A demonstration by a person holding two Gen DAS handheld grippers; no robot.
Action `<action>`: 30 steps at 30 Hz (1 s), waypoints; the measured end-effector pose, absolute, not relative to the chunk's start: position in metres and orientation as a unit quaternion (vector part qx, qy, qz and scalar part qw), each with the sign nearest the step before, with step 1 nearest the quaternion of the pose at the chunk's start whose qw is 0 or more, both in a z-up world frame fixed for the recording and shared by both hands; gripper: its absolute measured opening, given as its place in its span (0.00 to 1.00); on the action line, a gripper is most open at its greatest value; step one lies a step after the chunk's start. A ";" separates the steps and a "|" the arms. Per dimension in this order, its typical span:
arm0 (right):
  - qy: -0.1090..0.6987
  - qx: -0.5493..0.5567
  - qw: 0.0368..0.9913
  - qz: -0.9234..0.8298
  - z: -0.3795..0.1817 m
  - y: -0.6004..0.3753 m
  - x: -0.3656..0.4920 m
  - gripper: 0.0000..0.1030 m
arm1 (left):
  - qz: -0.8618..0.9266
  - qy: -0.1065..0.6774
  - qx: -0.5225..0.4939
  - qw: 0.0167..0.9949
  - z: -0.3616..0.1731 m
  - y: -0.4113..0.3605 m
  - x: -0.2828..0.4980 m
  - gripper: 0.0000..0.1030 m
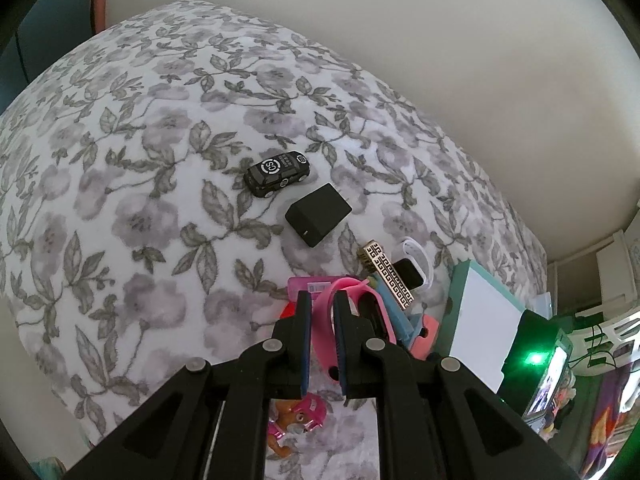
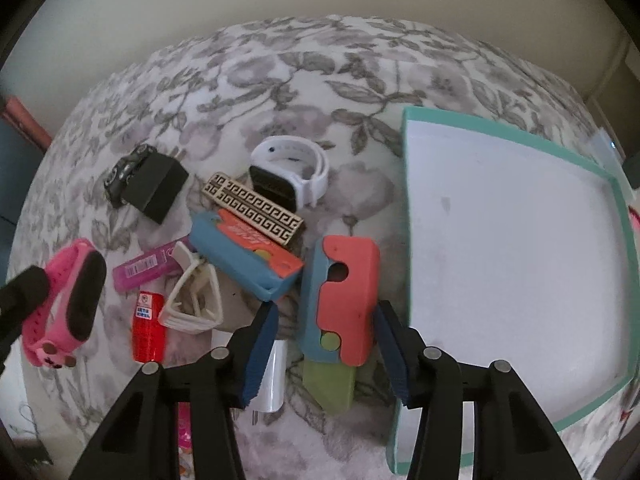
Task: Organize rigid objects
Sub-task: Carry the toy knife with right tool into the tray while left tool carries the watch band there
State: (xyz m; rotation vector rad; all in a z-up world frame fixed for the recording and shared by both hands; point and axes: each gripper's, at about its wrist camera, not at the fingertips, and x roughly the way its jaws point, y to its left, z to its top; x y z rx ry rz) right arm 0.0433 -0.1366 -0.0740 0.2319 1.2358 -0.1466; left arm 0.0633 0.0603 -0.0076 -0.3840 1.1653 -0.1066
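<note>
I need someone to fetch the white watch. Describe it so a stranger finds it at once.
Start at the teal tray on the floral bedspread. Just left of its far corner lies the white watch, behind the pile of toys. It is the only white band with a dark square face; the pink watch is across the pile, held in the left gripper.

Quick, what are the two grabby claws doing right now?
Left gripper: shut on the pink watch.
Right gripper: open, straddling the red and blue toy knife, not gripping it yet.
</note>
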 end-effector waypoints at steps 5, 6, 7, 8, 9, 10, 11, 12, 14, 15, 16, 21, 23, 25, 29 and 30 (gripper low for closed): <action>0.585 0.141 0.797 -0.047 -0.074 -0.139 0.040 0.52 | -0.053 0.548 -0.185 0.814 -0.009 0.062 0.064 0.11; 0.586 0.138 0.797 -0.049 -0.075 -0.139 0.039 0.52 | -0.053 0.548 -0.185 0.814 -0.009 0.062 0.064 0.11; 0.587 0.133 0.797 -0.058 -0.078 -0.140 0.039 0.49 | -0.053 0.549 -0.184 0.813 -0.009 0.062 0.064 0.11; 0.588 0.129 0.796 -0.060 -0.080 -0.140 0.039 0.48 | -0.052 0.550 -0.185 0.813 -0.010 0.063 0.064 0.11; 0.590 0.130 0.794 -0.060 -0.084 -0.140 0.040 0.48 | -0.052 0.550 -0.185 0.813 -0.010 0.063 0.064 0.11; 0.594 0.134 0.791 -0.060 -0.088 -0.140 0.040 0.48 | -0.052 0.551 -0.185 0.812 -0.010 0.063 0.065 0.11; 0.591 0.133 0.794 -0.062 -0.088 -0.140 0.041 0.48 | -0.051 0.551 -0.184 0.812 -0.010 0.063 0.065 0.11; 0.589 0.131 0.795 -0.061 -0.089 -0.139 0.041 0.48 | -0.051 0.552 -0.184 0.812 -0.011 0.063 0.065 0.11; 0.586 0.132 0.797 -0.063 -0.090 -0.139 0.042 0.49 | -0.050 0.554 -0.182 0.811 -0.012 0.062 0.065 0.11; 0.584 0.129 0.799 -0.064 -0.091 -0.139 0.042 0.49 | -0.049 0.555 -0.181 0.811 -0.013 0.062 0.066 0.11; 0.583 0.122 0.801 -0.065 -0.091 -0.137 0.042 0.49 | -0.048 0.557 -0.180 0.810 -0.014 0.061 0.066 0.11; 0.578 0.075 0.809 -0.074 -0.093 -0.121 0.043 0.48 | -0.046 0.563 -0.177 0.806 -0.018 0.059 0.067 0.11; 0.575 0.083 0.811 -0.074 -0.092 -0.123 0.041 0.48 | -0.044 0.563 -0.178 0.806 -0.018 0.060 0.068 0.11; 0.571 0.103 0.812 -0.069 -0.090 -0.126 0.035 0.48 | -0.043 0.564 -0.178 0.805 -0.019 0.060 0.068 0.11; 0.563 0.134 0.814 -0.059 -0.079 -0.140 0.026 0.47 | -0.045 0.563 -0.176 0.806 -0.019 0.058 0.069 0.11; 0.559 0.147 0.814 -0.055 -0.075 -0.143 0.024 0.47 | -0.046 0.562 -0.174 0.807 -0.019 0.057 0.069 0.11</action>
